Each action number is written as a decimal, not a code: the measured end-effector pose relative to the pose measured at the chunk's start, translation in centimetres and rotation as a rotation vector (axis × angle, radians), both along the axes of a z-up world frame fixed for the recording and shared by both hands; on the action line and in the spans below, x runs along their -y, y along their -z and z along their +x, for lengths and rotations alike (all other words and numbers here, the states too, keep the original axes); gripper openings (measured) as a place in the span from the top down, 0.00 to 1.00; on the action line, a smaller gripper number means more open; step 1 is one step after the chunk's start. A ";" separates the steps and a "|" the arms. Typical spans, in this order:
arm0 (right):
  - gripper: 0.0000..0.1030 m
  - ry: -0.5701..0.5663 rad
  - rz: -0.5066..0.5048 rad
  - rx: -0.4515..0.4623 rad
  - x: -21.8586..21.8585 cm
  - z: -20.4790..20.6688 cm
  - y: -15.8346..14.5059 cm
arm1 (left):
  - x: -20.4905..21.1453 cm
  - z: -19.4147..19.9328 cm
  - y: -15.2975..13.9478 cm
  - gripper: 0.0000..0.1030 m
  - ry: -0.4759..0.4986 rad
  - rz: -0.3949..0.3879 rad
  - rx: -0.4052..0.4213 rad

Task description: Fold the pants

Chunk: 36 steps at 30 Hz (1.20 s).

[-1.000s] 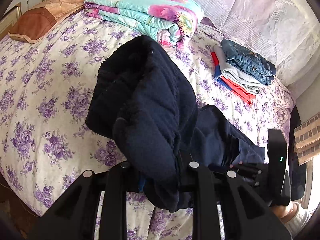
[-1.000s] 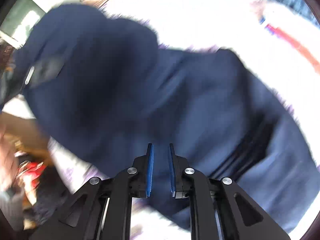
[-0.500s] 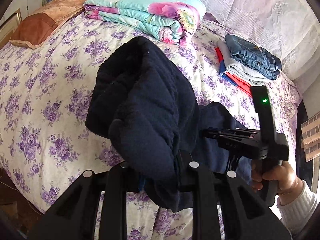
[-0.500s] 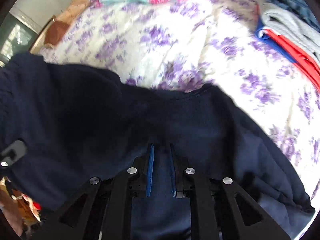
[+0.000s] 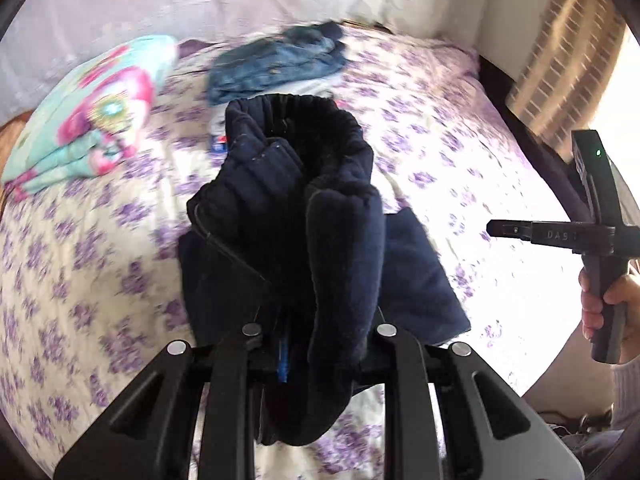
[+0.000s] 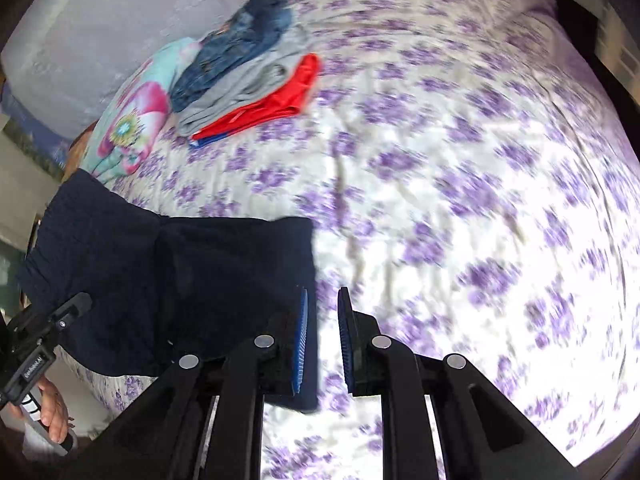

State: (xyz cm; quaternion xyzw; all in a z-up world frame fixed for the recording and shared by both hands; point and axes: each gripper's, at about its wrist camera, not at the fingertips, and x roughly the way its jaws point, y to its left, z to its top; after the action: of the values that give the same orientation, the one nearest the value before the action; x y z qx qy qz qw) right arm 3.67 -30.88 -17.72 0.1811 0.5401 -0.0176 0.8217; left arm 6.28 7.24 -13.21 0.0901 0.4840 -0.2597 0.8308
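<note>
While the left gripper [image 5: 316, 344] stays clamped on the navy pants [image 5: 296, 216], bunched fabric rises between and over its fingers, the rest trailing onto the floral bedspread [image 6: 460, 184]; the right gripper [image 6: 322, 340] hangs just beside the pants' edge, jaws narrowly parted with nothing between them; half a second ago it sat over the cloth, now it is off to the right; one pair of pants, one stack of folded clothes [image 6: 248, 68], one folded quilt [image 5: 88, 112].
</note>
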 end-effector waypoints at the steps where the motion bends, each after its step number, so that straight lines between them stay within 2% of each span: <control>1: 0.84 0.036 0.004 -0.006 1.0 -1.3 0.6 | 2.2 -0.2 1.1 0.81 0.052 0.016 -0.015; 3: 0.84 0.083 0.022 -0.037 2.7 -3.8 2.6 | 6.3 -0.1 4.8 0.73 0.138 0.067 -0.089; 5: 0.84 0.112 0.043 -0.077 3.1 -5.2 4.4 | 9.6 -0.1 9.4 0.68 0.196 0.151 -0.188; 6: 0.84 0.114 0.048 -0.086 2.7 -5.5 5.1 | 10.6 -0.5 10.8 0.66 0.219 0.207 -0.195; 7: 0.84 0.112 0.045 -0.089 2.4 -5.8 5.4 | 11.3 -1.4 11.0 0.65 0.237 0.265 -0.159; 8: 0.84 0.103 0.036 -0.083 2.0 -6.0 5.4 | 11.6 -2.3 10.3 0.60 0.255 0.285 -0.124; 10: 0.84 0.079 0.031 -0.064 1.1 -5.9 4.9 | 10.5 -3.3 7.8 0.47 0.287 0.177 -0.134; 12: 0.74 0.047 0.034 -0.051 0.1 -5.6 4.4 | 7.9 -3.1 5.0 0.46 0.283 -0.003 -0.225; 13: 0.72 0.026 0.033 -0.044 -0.4 -5.2 4.2 | 6.6 -2.7 3.9 0.46 0.261 -0.063 -0.249; 15: 0.60 -0.012 0.044 -0.022 -1.6 -4.5 3.3 | 3.7 -1.7 2.4 0.43 0.184 -0.122 -0.234; 17: 0.57 -0.050 0.081 0.003 -2.9 -3.6 2.6 | 1.2 0.1 2.1 0.39 0.082 -0.112 -0.214; 19: 0.54 -0.092 0.081 0.019 -4.4 -2.7 2.2 | -2.0 1.8 3.3 0.39 -0.031 -0.101 -0.245; 22: 0.52 -0.134 -0.014 0.026 -6.2 -1.3 2.4 | -4.6 3.1 5.5 0.40 -0.125 -0.139 -0.322; 23: 0.47 -0.137 -0.043 0.026 -6.5 -0.9 2.8 | -5.0 3.2 6.1 0.40 -0.139 -0.150 -0.345; 24: 0.45 -0.134 -0.062 -0.001 -6.6 -0.5 3.5 | -5.1 3.0 6.7 0.40 -0.141 -0.159 -0.367; 27: 0.46 -0.111 -0.063 -0.163 -6.5 -0.3 6.7 | -2.9 1.5 7.9 0.40 -0.100 -0.145 -0.396; 29: 0.44 -0.089 -0.035 -0.178 -5.9 -0.6 7.4 | -1.3 0.9 9.0 0.39 -0.066 -0.095 -0.399; 30: 0.44 -0.087 -0.024 -0.184 -5.7 -0.5 7.4 | -0.3 0.6 9.9 0.39 -0.050 -0.043 -0.389; 33: 0.47 -0.134 -0.052 -0.208 -6.2 0.5 5.7 | 1.4 0.1 11.3 0.38 -0.021 0.081 -0.338; 34: 0.50 -0.156 -0.093 -0.196 -6.6 0.9 4.3 | 1.9 -0.3 10.8 0.38 -0.002 0.097 -0.321; 36: 0.50 -0.211 -0.152 -0.115 -7.6 1.7 0.6 | 2.1 -1.1 9.1 0.38 0.032 0.062 -0.307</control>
State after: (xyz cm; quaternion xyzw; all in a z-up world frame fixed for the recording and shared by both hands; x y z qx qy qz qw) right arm 5.37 -23.30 -18.35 0.0591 0.5993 0.0178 0.7981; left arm 5.21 5.14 -22.32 0.0825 0.6116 -0.2687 0.7396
